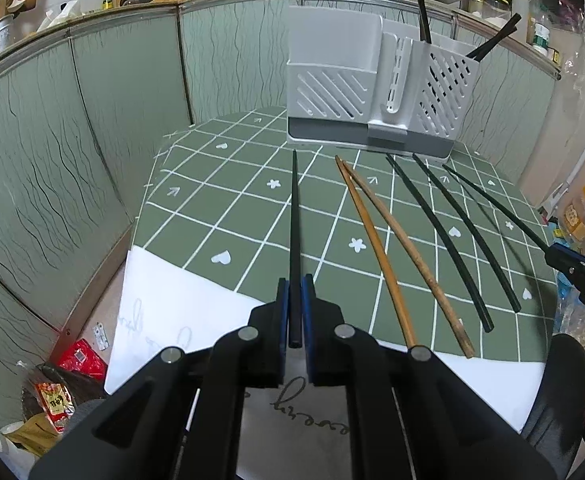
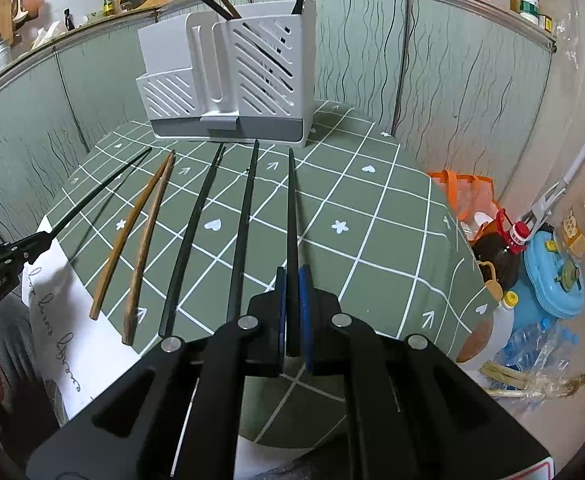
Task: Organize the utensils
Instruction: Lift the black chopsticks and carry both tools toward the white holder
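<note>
— Black chopsticks, one to each tool: how are they held?

— The left tool (image 1: pixel 295 296) is clenched on a black chopstick (image 1: pixel 294 240) near its thick end, the tip pointed toward the grey utensil holder (image 1: pixel 332 92) at the upper centre of the frame. The right tool (image 2: pixel 292 292) is likewise clamped on its own black chopstick (image 2: pixel 291 208).

— And what is left on the desk (image 2: pixel 372 216)?

— Two brown wooden chopsticks (image 2: pixel 132 240) and two black ones (image 2: pixel 216 232) lie side by side at centre left of the right view. Several chopsticks already stand in the holder's right compartment.

— How should the step be done well?

— Both sticks should probably be lifted clear of their neighbours, tilted tip-down, and lowered into that right compartment before being released, so nothing is knocked askew.
</note>
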Demonstrator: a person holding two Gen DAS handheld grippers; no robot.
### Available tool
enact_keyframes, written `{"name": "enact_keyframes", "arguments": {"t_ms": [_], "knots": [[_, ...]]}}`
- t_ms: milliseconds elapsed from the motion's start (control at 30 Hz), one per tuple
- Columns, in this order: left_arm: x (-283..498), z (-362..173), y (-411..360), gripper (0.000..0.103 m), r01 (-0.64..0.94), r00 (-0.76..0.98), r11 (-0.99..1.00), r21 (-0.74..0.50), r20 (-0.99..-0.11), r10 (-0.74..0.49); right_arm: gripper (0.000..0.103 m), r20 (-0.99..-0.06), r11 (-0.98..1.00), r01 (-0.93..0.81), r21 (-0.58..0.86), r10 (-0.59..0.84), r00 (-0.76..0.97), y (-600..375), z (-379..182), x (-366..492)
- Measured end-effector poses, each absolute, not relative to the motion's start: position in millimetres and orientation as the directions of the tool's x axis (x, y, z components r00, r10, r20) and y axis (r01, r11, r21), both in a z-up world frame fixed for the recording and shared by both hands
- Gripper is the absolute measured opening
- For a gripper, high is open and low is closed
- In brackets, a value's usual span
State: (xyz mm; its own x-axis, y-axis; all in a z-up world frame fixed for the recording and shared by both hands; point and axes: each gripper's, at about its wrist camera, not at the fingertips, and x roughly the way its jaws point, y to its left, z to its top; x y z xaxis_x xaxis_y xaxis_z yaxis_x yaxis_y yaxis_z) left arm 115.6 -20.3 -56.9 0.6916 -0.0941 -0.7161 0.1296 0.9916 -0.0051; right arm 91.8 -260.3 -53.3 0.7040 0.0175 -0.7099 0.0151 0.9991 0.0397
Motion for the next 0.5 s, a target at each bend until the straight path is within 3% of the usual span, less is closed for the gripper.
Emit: {"name": "enact_keyframes", "arguments": {"t_ms": [500], "knots": [[118,-25,-21,0.008,0.160,0.700,0.987,0.012,-0.707,-0.105,0.006,-0.694,0.999,0.003,0.037,0.024,0.720,-264,-16,91]]}}
